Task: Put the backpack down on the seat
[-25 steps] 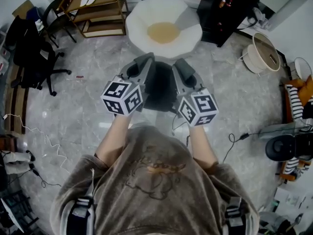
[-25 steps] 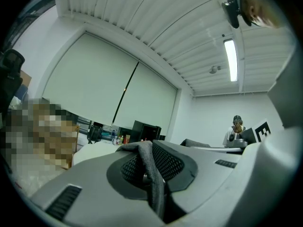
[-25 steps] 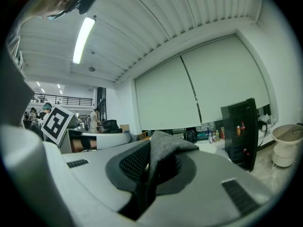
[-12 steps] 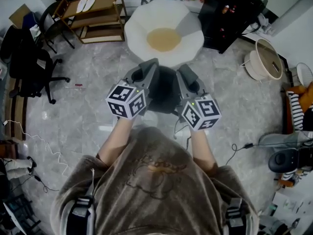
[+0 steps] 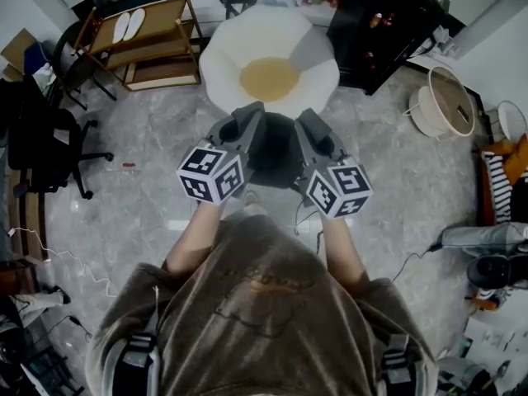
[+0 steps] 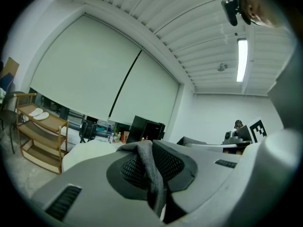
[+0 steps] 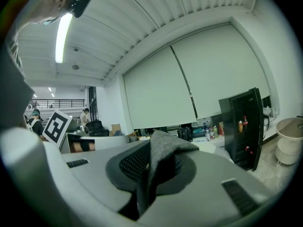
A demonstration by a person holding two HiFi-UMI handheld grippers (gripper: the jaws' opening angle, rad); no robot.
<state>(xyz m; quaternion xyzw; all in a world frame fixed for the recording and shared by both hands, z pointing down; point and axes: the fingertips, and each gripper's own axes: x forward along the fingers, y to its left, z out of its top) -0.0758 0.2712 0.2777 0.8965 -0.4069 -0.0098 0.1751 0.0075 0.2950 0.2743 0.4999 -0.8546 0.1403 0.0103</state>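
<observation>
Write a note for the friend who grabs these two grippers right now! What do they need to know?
Left gripper: shut on a grey strap of the backpack.
Right gripper: shut on a second grey strap.
Backpack: dark, hanging between the two grippers, held up off the floor at the near edge of the seat.
Seat: the white round one with the yellow middle, straight ahead.
Done: backpack lifted and brought up to the seat.
Left: carry it forward over the seat, lower it until it rests there, then open both grippers and pull back.
</observation>
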